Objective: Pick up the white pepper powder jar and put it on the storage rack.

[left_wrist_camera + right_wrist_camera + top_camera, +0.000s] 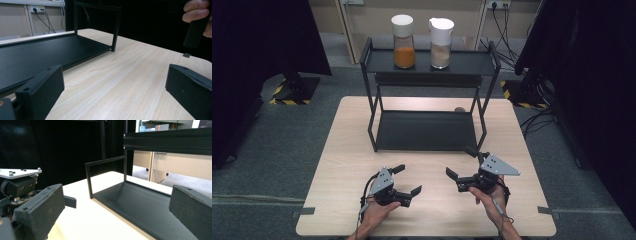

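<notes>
High view — black rack (427,131) before both grippers, two jars (403,42) on top.

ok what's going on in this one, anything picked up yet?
Not yet. A person holds the left gripper and the right gripper low over the table, both with jaws wide open and holding nothing. They sit just in front of the black two-tier rack, whose lower shelf is bare. The orange-filled jar and the beige-filled jar stand side by side on the top shelf, untouched.
</notes>
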Tool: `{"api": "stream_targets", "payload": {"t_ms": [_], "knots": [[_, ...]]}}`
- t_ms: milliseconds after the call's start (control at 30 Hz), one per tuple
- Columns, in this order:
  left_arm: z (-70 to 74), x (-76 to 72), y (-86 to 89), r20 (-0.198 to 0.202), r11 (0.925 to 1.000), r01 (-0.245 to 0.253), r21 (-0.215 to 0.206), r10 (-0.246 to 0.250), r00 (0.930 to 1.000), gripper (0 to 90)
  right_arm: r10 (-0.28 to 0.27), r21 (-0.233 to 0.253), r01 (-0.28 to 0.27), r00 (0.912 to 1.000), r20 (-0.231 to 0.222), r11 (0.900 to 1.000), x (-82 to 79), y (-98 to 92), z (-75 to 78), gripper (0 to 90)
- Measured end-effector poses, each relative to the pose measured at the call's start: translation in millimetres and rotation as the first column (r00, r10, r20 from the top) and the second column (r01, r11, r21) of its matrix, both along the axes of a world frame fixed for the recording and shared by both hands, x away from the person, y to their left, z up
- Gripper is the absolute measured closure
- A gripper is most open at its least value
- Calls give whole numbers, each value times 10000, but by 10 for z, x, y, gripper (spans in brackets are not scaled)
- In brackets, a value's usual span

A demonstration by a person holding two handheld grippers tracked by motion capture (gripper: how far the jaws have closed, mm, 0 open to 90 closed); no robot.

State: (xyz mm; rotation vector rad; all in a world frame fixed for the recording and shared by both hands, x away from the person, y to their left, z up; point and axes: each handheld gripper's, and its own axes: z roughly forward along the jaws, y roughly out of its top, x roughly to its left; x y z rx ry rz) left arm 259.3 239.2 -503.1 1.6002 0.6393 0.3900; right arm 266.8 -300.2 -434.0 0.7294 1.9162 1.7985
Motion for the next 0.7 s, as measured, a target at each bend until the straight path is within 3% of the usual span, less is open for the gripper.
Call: {"api": "stream_targets", "payload": {"t_ms": [700], "knots": [[-3, 17, 4, -73, 10000, -57, -5, 57, 10000, 15, 134, 1, -134, 9988, -481, 9999, 4, 2, -390, 7]]}}
